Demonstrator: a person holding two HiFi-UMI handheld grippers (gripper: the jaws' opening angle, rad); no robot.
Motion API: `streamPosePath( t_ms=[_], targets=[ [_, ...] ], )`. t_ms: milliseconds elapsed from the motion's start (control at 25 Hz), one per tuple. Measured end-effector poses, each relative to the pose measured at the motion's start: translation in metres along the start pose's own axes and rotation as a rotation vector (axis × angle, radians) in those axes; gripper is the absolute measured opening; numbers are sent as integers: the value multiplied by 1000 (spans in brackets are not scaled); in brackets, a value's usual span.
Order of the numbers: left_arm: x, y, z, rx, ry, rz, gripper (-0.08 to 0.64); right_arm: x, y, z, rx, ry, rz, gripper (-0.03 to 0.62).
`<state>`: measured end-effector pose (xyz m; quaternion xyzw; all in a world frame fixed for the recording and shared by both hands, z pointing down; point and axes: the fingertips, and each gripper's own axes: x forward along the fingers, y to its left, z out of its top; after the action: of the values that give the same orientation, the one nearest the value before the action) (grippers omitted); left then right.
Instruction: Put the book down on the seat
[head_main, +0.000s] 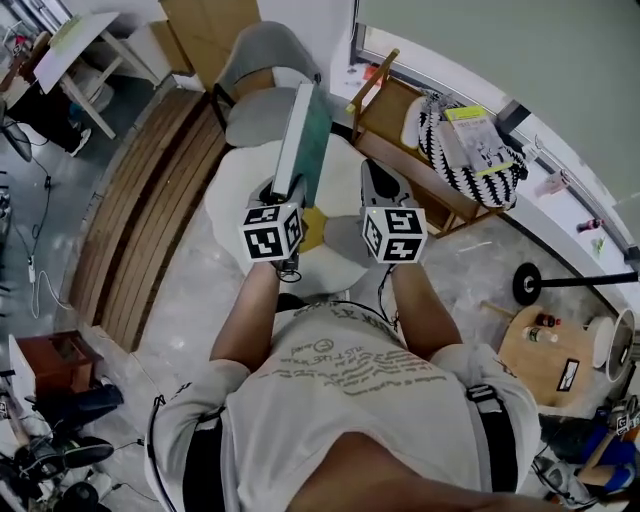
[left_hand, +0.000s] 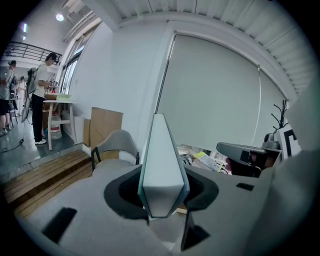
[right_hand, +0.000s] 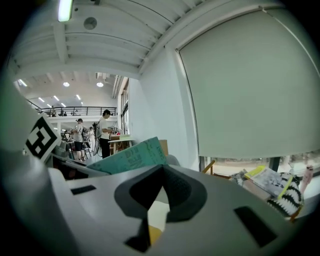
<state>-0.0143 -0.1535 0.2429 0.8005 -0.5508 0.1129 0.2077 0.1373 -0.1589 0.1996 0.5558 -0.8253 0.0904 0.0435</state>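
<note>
Gripping the book, left gripper hovers over seat; right gripper looks pressed together; grey chair beyond.

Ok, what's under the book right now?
The white round seat, with a yellow patch showing on it. The book and the left gripper holding it cover the seat's middle, so anything there is hidden.

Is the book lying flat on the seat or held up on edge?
Held on edge, closed: the left gripper clamps the book above the white seat, not resting on it.
</note>
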Motion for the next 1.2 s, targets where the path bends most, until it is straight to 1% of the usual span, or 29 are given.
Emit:
streamPosePath(
  t_ms=[280, 480, 680, 760, 800, 880, 1080, 1200],
  targets=[
    [11, -4, -18, 13, 74, 8, 173, -8, -21, -20, 72, 12, -24, 28],
    [25, -19, -24, 55, 109, -25, 173, -10, -40, -33, 118, 28, -62, 28],
    [43, -20, -23, 61, 121, -41, 173, 0, -47, -33, 105, 29, -69, 28],
    [49, -16, -25, 47, 131, -47, 173, 3, -49, -34, 102, 30, -76, 28],
    [51, -13, -26, 28, 136, -51, 173, 5, -50, -34, 102, 33, -79, 28],
    [57, -6, -29, -34, 144, -65, 173, 8, -50, -37, 103, 50, -90, 28],
    [69, 9, -45, -244, 161, -128, 173, 19, -55, -53, 98, 110, -124, 28],
    [74, 19, -64, -321, 197, -142, 173, 27, -51, -67, 94, 147, -122, 28]
  ],
)
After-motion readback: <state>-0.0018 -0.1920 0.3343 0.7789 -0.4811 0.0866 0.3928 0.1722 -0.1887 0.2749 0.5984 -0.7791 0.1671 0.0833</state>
